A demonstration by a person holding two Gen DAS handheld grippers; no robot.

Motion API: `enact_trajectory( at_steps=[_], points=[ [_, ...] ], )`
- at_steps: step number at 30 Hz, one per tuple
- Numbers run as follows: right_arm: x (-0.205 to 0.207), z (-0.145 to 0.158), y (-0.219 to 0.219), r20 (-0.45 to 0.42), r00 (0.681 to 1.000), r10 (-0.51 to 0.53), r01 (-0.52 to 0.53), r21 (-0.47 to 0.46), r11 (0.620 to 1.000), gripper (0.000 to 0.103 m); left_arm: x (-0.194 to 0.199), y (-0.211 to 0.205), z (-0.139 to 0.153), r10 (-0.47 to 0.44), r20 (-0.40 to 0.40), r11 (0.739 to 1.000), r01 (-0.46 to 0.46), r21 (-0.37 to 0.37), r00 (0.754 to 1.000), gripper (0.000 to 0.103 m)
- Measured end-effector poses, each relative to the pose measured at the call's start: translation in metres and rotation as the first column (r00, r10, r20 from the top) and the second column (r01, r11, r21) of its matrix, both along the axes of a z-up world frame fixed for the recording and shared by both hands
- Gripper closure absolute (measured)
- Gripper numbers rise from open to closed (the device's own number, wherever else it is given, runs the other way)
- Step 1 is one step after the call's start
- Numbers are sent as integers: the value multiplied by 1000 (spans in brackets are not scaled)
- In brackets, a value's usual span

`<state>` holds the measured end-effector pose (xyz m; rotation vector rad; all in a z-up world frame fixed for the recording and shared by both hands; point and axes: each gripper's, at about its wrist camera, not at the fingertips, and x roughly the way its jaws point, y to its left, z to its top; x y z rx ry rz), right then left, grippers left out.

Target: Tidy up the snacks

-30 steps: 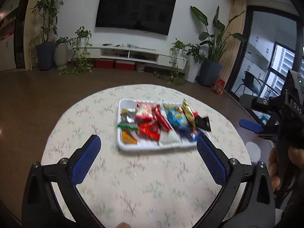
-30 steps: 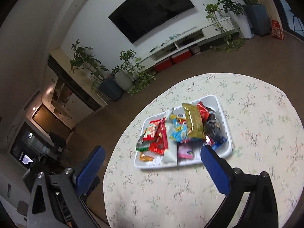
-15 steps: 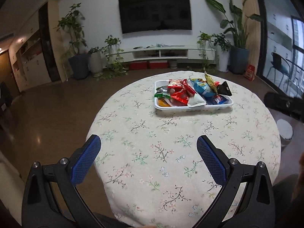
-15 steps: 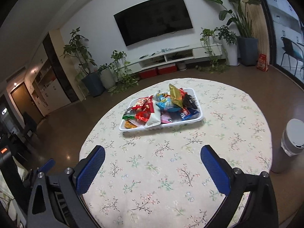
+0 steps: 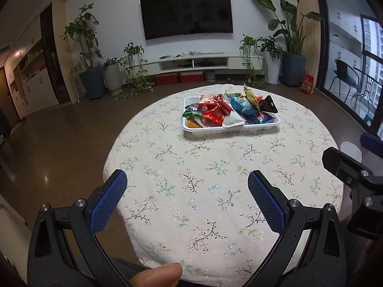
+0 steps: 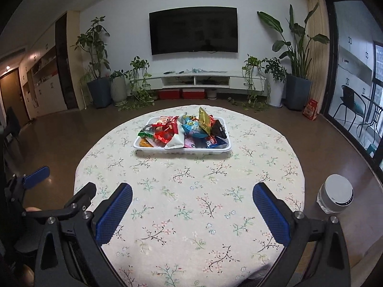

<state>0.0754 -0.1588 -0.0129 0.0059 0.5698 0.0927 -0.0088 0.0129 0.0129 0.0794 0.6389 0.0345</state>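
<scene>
Round and draped in a flowered cloth, the bench (image 6: 191, 191) stands in a living room with a dark television (image 6: 194, 31) on the far wall, a low white cabinet under it, and potted plants to left and right. Half a second ago both views sat closer to the heap; a second ago they hung almost over it. Now both pairs of tongs have drawn back to the near edge, so the white tray (image 6: 183, 150) lies well apart from them at the far middle of the bench. The left tongs (image 5: 189, 199) and the right tongs (image 6: 192, 212) each have their blue pads spread wide with nothing between them. The snacks (image 6: 189, 130), a jumble of red, blue, gold and black packets, are all gathered inside the tray, none loose on the cloth. That retreat with empty tongs suggests the sorting is finished or nearly so. A white canister (image 6: 336, 197) stands on the floor at the near right.
</scene>
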Motion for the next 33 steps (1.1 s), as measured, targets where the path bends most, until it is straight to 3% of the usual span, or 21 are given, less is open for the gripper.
enact_trajectory(
  at_steps=[33],
  points=[
    [-1,-9,3,-53,999,-12,13,23,1000,0,7,10,-12,11,-53,998,-14,-62,999,0]
  ],
)
